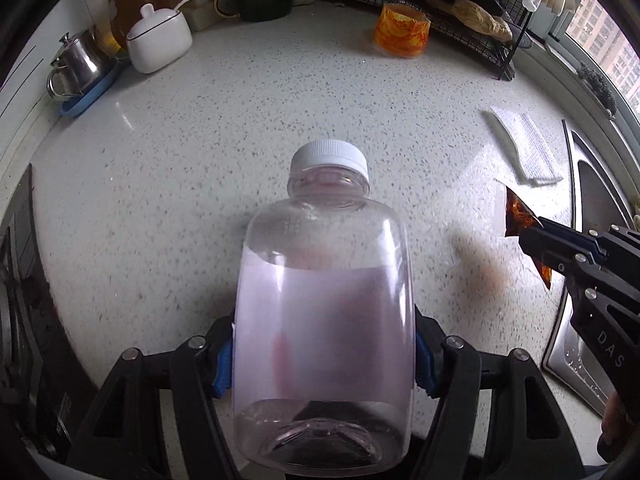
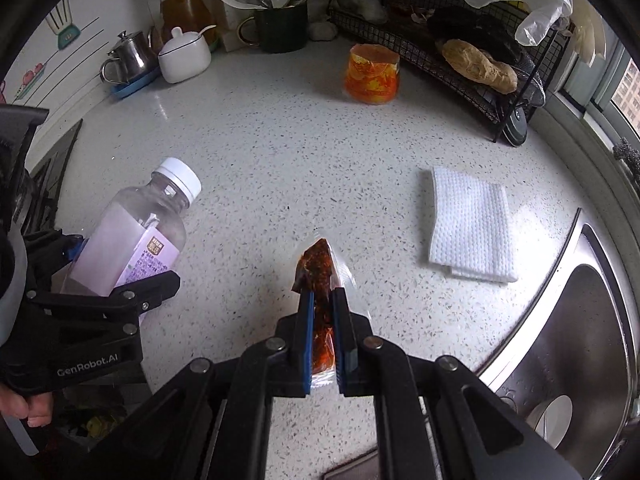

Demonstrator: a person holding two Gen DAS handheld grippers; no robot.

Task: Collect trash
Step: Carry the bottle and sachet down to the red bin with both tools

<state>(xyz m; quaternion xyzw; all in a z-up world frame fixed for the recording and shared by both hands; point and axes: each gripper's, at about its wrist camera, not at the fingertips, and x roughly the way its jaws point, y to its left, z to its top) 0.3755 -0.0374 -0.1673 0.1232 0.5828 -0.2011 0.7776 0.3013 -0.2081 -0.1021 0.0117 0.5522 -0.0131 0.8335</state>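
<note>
Left hand-held gripper point(image 1: 324, 356) clamps a capped bottle point(image 1: 324, 312) of pinkish liquid; right hand-held gripper point(image 2: 322, 304) pinches a sauce packet point(image 2: 318, 272).

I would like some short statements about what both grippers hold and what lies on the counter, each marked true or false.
1. The left gripper holds a clear bottle with a white cap. True.
2. The right gripper is open with nothing between its fingers. False: it is shut on a sauce packet.
3. A folded white paper towel lies on the counter near the sink. True.
4. The orange wrapper lies inside the sink. False: it sits on the counter near the wire rack.
</note>
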